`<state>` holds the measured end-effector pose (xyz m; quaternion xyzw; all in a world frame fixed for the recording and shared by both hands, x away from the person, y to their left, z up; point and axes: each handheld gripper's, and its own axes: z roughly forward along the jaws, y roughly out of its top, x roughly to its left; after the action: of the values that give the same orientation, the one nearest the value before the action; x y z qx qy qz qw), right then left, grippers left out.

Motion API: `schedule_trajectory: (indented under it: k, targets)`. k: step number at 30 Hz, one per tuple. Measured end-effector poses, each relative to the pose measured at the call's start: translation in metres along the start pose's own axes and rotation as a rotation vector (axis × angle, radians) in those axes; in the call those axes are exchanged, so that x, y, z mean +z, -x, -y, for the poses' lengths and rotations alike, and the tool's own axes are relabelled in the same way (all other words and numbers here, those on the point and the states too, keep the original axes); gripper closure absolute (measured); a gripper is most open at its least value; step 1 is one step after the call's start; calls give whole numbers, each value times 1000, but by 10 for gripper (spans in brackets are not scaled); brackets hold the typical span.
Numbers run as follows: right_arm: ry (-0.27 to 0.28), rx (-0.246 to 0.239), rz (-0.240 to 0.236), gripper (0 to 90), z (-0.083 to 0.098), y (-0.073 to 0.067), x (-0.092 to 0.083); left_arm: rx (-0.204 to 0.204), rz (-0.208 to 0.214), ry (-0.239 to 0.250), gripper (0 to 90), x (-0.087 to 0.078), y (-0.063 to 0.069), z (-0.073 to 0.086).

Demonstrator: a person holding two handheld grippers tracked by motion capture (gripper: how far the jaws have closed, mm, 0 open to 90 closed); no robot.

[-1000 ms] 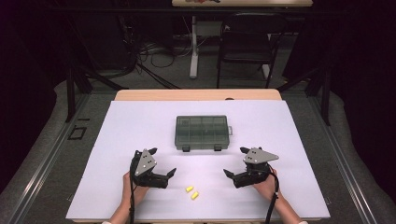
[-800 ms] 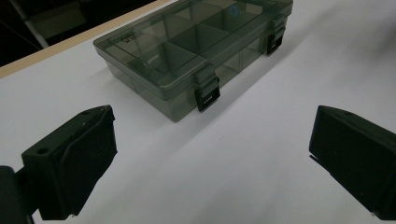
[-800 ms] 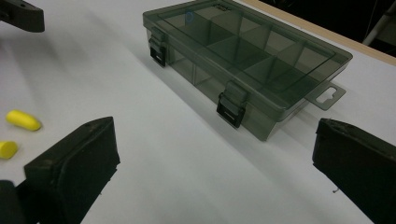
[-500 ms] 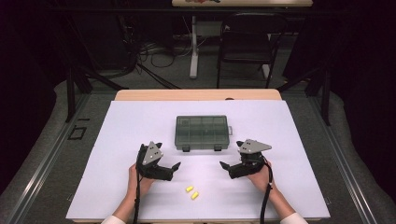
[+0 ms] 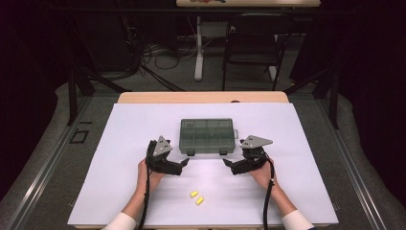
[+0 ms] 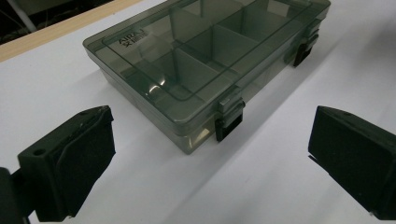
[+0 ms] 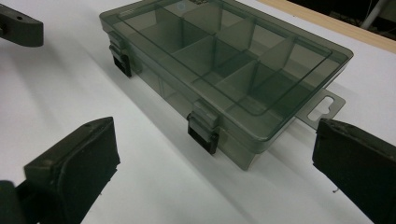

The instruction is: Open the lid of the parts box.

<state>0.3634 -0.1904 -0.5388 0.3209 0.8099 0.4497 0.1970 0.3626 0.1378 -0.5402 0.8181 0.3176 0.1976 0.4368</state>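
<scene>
A smoky grey see-through compartment box (image 5: 207,135) lies lid-down-shut in the middle of the white table, its two black latches facing me. My left gripper (image 5: 183,165) is open just in front of the box's near left corner, apart from it. In the left gripper view the box (image 6: 201,51) sits ahead of the left gripper (image 6: 210,158), with one latch (image 6: 230,115) between the jaws' line. My right gripper (image 5: 229,166) is open off the near right corner. The right gripper (image 7: 215,172) faces the box (image 7: 224,51) and its nearest latch (image 7: 204,127).
Two small yellow pieces (image 5: 197,197) lie on the white table surface (image 5: 306,191) near the front edge, between my forearms. A wooden strip (image 5: 201,97) edges the far side. A chair (image 5: 251,48) and cables stand on the floor beyond.
Both grippers have moved forward, away from the table's front edge, and now sit close to the box's near corners. The box and yellow pieces have not moved.
</scene>
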Motion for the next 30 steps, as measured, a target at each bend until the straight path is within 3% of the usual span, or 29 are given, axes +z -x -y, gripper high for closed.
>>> schedule_trajectory:
  k: [10, 15, 19, 21, 30]
  targets:
    - [-17, 44, -7, 0, -5, 15, 12, -44, 17, -41, 16, 22, -13, -4]
    - [-46, 54, -13, 0, -6, 19, 19, -38, 16, -62, 34, 28, -15, -4]
    - [-70, 64, -8, 47, -6, 21, 26, -32, 18, -81, 81, 33, -16, -2]
    - [-83, 60, -1, 82, -5, 21, 28, -22, 21, -82, 138, 35, -15, -3]
    - [-131, 37, 39, 231, -5, 18, 32, -15, 18, -100, 235, 37, -15, -2]
